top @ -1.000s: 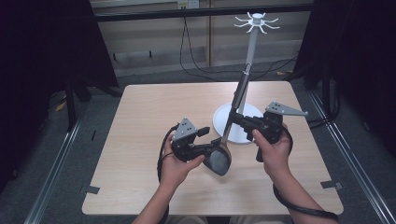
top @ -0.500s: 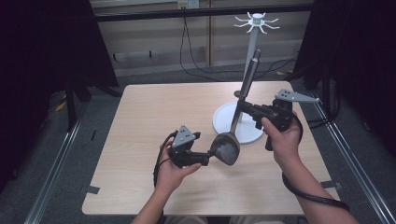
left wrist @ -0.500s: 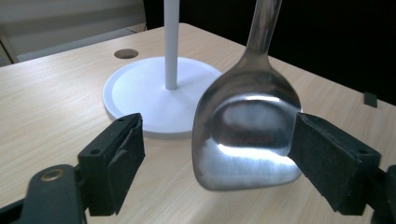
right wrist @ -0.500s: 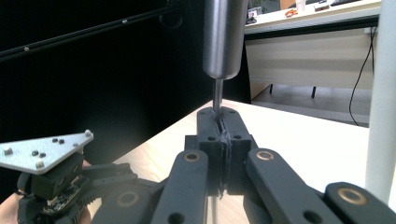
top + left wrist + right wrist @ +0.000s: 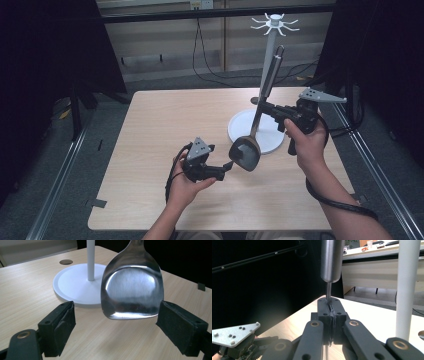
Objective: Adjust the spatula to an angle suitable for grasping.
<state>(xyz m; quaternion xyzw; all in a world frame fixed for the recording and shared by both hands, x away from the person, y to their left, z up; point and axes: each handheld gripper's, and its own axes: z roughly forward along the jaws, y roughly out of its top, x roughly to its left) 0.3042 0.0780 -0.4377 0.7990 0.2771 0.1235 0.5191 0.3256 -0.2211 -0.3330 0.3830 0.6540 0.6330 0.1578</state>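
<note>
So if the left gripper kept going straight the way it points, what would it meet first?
Most likely the spatula blade, which hangs just ahead between the open left gripper jaws. Behind it stands the white rack base, though depth is hard to judge.

High overview; gripper close-ups (shared spatula (image 5: 245, 152))

The table's (image 5: 165, 125) left half and near edge lie bare, giving free passage. Toward the right edge the stand (image 5: 267, 75) rises on its white base (image 5: 240, 127), and the hanging spatula (image 5: 247, 150) blocks the way just before it.
</note>
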